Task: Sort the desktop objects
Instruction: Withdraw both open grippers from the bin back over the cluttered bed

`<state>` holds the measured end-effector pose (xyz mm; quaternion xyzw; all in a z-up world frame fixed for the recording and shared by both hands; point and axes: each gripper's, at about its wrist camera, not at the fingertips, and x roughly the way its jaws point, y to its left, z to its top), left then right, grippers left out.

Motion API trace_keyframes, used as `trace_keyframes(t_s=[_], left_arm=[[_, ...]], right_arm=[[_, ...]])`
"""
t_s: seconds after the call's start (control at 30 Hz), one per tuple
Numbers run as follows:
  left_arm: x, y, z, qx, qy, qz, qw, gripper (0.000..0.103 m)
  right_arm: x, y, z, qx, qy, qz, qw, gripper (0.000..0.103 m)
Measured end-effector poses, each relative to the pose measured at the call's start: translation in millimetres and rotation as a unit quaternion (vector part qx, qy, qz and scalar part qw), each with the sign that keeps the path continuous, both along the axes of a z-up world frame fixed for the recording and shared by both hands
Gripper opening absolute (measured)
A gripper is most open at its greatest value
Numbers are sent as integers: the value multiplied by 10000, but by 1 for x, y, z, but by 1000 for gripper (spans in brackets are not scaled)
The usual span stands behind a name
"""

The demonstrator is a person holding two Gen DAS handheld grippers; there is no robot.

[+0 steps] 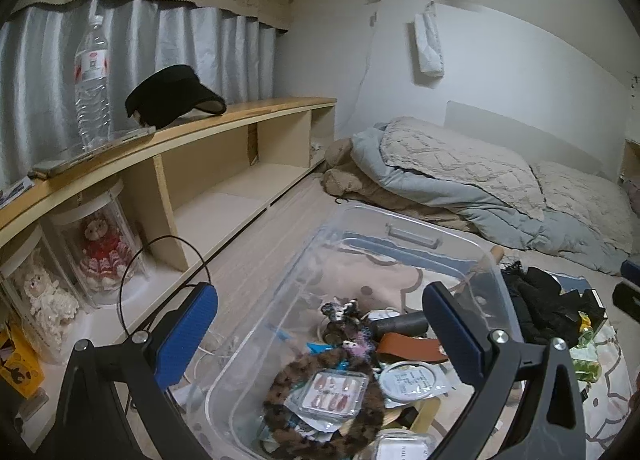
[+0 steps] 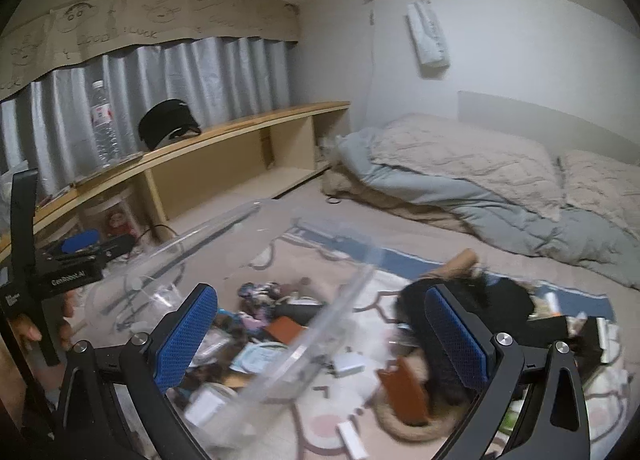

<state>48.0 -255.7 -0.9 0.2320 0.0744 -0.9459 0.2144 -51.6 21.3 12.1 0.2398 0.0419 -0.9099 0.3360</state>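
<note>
- Clear plastic bin on the patterned rug, holding a furry brown scrunchie, nail-tip pack, round tin, tan leather strap, dark cylinder.
- My left gripper spread wide over the bin, empty.
- My right gripper also wide, empty; view blurred.
- Black fabric heap just right of the bin.
- Wooden shelf: water bottle, black visor.
</note>
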Motion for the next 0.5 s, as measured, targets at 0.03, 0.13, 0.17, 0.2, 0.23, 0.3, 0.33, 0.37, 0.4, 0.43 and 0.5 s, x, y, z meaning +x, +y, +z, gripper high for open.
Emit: trace_keyframes(t_s=[0.03,0.13,0.17,0.2,0.23,0.3,0.33,0.37,0.4,0.43,0.5], left_arm=[[-1,2,1,-2,3,-31,10000,103],[-3,11,4,-16,31,-142,9999,103],[-4,14,5,-22,43,-177,9998,103],[-5,18,6,-24,57,-232,9997,103],[-6,22,7,-23,73,-285,9996,103],[-8,28,9,-33,106,-383,9992,103],[-9,31,10,-34,119,-414,9991,103],[-11,33,10,-27,132,-449,9989,103],[-12,38,11,-6,148,-503,9986,103],[-13,40,12,7,153,-541,9984,103],[-15,47,13,11,162,-645,9978,103]], right_arm=[[0,6,1,9,4,-52,10000,103],[-2,28,1,13,12,-242,9997,103],[-3,34,1,12,12,-302,9995,103],[-3,41,1,1,12,-375,9993,103],[-4,49,1,-13,3,-453,9990,103],[-5,64,1,-60,-17,-611,9981,103],[-5,70,1,-86,-27,-674,9977,103],[-5,75,1,-112,-37,-734,9972,103],[-5,84,1,-140,-46,-821,9965,103],[-4,90,2,-163,-40,-892,9959,103],[-3,101,3,-217,-46,-1011,9946,103]])
